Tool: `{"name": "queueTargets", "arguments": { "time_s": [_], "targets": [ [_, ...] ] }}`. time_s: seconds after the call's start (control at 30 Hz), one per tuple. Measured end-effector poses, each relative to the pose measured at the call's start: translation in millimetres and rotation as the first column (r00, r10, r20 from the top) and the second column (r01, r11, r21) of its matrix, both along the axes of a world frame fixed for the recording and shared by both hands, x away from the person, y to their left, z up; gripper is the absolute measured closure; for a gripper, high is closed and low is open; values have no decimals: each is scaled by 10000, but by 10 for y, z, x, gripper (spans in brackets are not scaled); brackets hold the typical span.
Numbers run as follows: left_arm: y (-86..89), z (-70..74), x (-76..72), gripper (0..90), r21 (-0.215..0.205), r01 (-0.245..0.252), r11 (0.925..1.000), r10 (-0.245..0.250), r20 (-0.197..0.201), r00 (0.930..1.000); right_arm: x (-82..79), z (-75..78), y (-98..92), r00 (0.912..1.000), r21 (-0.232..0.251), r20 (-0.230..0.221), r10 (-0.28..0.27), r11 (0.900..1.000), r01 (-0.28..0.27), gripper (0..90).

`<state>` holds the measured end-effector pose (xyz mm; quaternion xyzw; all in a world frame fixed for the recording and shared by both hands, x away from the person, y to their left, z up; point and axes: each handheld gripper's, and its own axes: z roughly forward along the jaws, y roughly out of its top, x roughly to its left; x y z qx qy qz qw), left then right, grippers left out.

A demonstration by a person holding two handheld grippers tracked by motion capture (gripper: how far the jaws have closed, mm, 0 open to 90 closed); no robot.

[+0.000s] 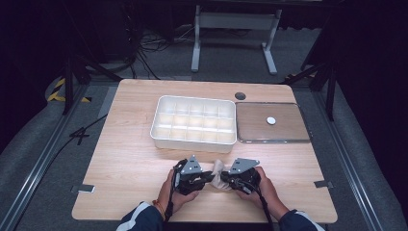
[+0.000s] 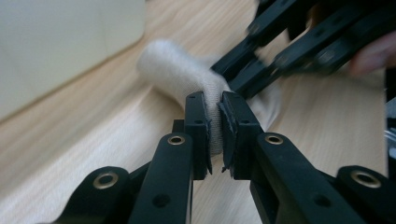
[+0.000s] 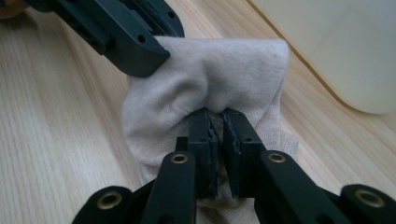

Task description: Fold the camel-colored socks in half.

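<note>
together left gripper [image 2: 214, 122] and right gripper [image 3: 217, 135] pinch the sock [image 3: 224, 79].

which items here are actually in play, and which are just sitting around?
In play:
- white sock, pinched by both sets of jaws
- left gripper
- right gripper
- probably the divided white bin

Lying about:
- flat tray with small white disc
</note>
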<state>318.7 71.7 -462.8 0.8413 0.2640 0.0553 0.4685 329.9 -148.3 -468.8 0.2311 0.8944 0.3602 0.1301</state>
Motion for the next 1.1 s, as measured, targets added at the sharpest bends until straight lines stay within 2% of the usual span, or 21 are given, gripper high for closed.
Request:
{"name": "queueTargets", "arguments": {
  "time_s": [0.07,0.13,0.2,0.37,0.43,0.53,0.6,0.67,0.73,0.77,0.8,0.83,0.87,1.0,1.07,1.1],
  "targets": [
    [-8,30,-22,819,3,49,10000,-49,185,9998,9,-2,33,10000,1,7,49,10000,-49,818],
    [-4,43,-29,821,-12,24,10000,-24,195,9998,12,-6,74,9999,-13,84,126,9999,-126,818],
    [2,41,-26,822,-182,-1,9998,5,248,9997,5,-5,94,9998,-56,141,129,9999,-128,819],
    [20,48,-8,822,-133,-41,9999,42,119,9999,-11,-6,126,9996,-118,260,86,9999,-83,817],
    [43,51,6,822,-98,-38,9999,39,74,10000,-11,1,98,9996,23,278,31,10000,-32,746],
    [84,68,23,822,-147,-160,9998,160,17,9999,-6,29,54,9996,146,272,100,9998,-104,748],
    [104,68,43,821,-184,-367,9992,367,-17,9993,-7,46,25,9996,248,226,164,9995,-169,779],
    [107,52,61,818,-143,-742,9971,739,-233,9970,-22,8,55,9994,156,172,299,9994,-301,791],
    [95,32,71,818,-490,-1102,9927,1073,-581,9925,-52,-10,116,9983,14,445,380,9993,-381,793],
    [86,40,66,819,-570,-1094,9924,1053,-701,9920,-63,-7,148,9967,-229,662,473,9987,-458,794],
    [69,47,54,820,-635,-1008,9929,964,-693,9929,-67,-12,160,9962,-243,731,465,9987,-449,793],
    [54,57,43,821,-570,-886,9944,851,-610,9945,-70,-15,167,9966,-193,704,433,9989,-420,794],
    [27,55,27,821,-727,-797,9942,748,-688,9948,-69,-18,170,9970,-163,673,393,9991,-383,794],
    [-6,46,14,823,-809,-638,9947,573,-809,9951,-67,-30,177,9970,-31,683,354,9994,-353,789],
    [2,49,20,825,-715,-594,9957,542,-715,9960,-71,-28,177,9966,-61,775,288,9996,-284,738],
    [12,53,20,826,-707,-627,9955,576,-725,9957,-58,-17,148,9966,11,817,88,10000,-89,642]
  ]
}}
